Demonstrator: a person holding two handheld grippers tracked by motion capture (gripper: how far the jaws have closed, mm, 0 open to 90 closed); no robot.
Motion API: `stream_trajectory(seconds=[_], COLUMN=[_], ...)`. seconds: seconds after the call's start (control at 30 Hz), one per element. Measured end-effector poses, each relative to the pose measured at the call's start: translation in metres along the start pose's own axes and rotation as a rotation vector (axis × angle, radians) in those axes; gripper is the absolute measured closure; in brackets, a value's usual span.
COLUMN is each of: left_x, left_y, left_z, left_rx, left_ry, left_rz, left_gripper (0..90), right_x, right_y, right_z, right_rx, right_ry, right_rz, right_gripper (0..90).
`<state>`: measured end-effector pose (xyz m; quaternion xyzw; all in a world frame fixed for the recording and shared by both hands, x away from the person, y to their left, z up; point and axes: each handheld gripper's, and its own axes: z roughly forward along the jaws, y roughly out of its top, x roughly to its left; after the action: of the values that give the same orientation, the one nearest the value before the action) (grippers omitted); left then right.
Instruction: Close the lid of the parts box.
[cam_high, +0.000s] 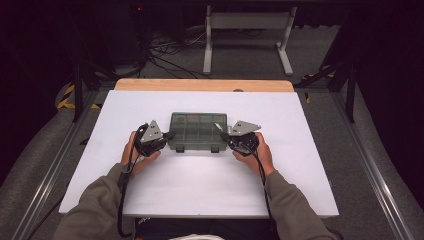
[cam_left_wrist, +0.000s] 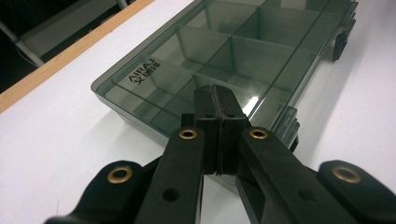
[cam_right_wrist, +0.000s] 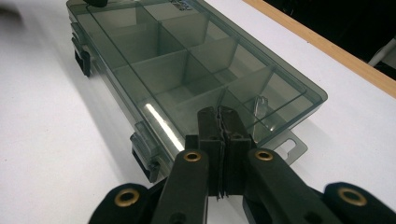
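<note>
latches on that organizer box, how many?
2. Both sit on the front edge of the organizer box facing the person: left latch near the left gripper, right latch near the right gripper.

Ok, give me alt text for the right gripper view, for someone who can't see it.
The right tongs, jaws pressed shut on nothing, point at the near end of a closed smoky-grey compartment box lying flat on a white table. Dividers show through its clear lid; dark latches line its left edge.
</note>
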<state>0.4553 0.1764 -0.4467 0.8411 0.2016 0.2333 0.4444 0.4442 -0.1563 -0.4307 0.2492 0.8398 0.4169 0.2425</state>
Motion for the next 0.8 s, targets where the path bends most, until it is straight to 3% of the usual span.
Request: stream_trajectory(seconds=[0.8], left_x=[0.0007], left_y=[0.0031], left_z=[-0.0014], left_rx=[0.003], left_ry=[0.013], left_rz=[0.014], left_gripper=[89.7], right_x=[-0.0001], right_y=[0.0012], right_z=[-0.0015], right_rx=[-0.02], right_ry=[-0.011], right_rz=[0.011], right_gripper=[90.0])
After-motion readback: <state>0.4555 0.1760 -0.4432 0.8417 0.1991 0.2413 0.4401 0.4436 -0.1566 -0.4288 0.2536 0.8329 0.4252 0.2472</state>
